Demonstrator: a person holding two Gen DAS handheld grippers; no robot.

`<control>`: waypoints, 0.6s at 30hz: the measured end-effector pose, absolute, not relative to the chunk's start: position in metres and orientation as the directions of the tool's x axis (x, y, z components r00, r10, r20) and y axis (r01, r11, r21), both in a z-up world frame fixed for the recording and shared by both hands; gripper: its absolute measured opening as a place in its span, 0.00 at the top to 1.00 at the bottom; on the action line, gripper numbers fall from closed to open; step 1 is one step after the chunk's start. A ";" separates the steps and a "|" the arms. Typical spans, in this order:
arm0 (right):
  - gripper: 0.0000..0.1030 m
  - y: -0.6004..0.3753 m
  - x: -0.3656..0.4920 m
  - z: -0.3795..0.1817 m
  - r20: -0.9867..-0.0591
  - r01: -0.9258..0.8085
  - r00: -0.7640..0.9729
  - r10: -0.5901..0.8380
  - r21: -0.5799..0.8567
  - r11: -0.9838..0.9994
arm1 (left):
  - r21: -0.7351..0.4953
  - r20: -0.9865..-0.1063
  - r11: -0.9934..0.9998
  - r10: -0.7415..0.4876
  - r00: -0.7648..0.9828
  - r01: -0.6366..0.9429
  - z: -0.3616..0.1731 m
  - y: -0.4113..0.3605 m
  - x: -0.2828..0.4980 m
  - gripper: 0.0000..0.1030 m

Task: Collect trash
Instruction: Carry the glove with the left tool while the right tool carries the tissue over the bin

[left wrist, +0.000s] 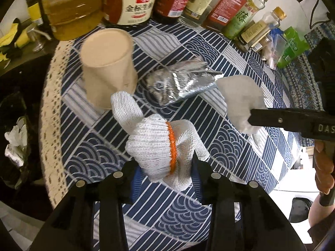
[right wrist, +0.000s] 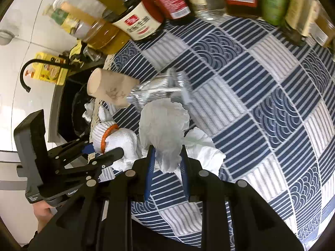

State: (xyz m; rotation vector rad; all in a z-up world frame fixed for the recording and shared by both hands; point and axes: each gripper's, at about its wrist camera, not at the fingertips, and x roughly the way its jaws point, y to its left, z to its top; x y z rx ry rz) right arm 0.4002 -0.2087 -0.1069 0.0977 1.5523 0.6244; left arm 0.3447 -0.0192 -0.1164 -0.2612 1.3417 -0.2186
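My left gripper (left wrist: 165,167) is shut on a white knit glove with an orange band (left wrist: 155,144) and holds it above the patterned tablecloth (left wrist: 219,156). My right gripper (right wrist: 166,161) is shut on a crumpled white tissue (right wrist: 163,125); it shows at the right of the left wrist view (left wrist: 240,102). A crushed beige paper cup (left wrist: 106,67) lies on its side beside a crumpled silver foil wrapper (left wrist: 182,81). The glove also shows in the right wrist view (right wrist: 113,138), with the cup (right wrist: 111,87) and the foil (right wrist: 159,90) beyond it.
Sauce and oil bottles (left wrist: 134,0) line the far edge of the table. A green packet (left wrist: 291,46) lies at the far right. A dark bin with tissue and foil in it (left wrist: 14,138) stands left of the table. A second tissue (right wrist: 205,148) lies under my right gripper.
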 end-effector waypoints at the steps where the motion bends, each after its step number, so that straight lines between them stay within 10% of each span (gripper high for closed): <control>1: 0.76 -0.202 0.399 -0.107 -0.898 -0.320 -0.107 0.428 0.438 0.840 | -0.308 -0.929 0.951 -0.301 0.215 0.003 -0.115 -0.015 0.342 0.63; 18: 0.76 -0.109 0.368 -0.110 -0.900 -0.390 -0.173 0.401 0.437 0.811 | -0.304 -0.929 0.950 -0.279 0.244 -0.070 -0.102 0.070 0.305 0.63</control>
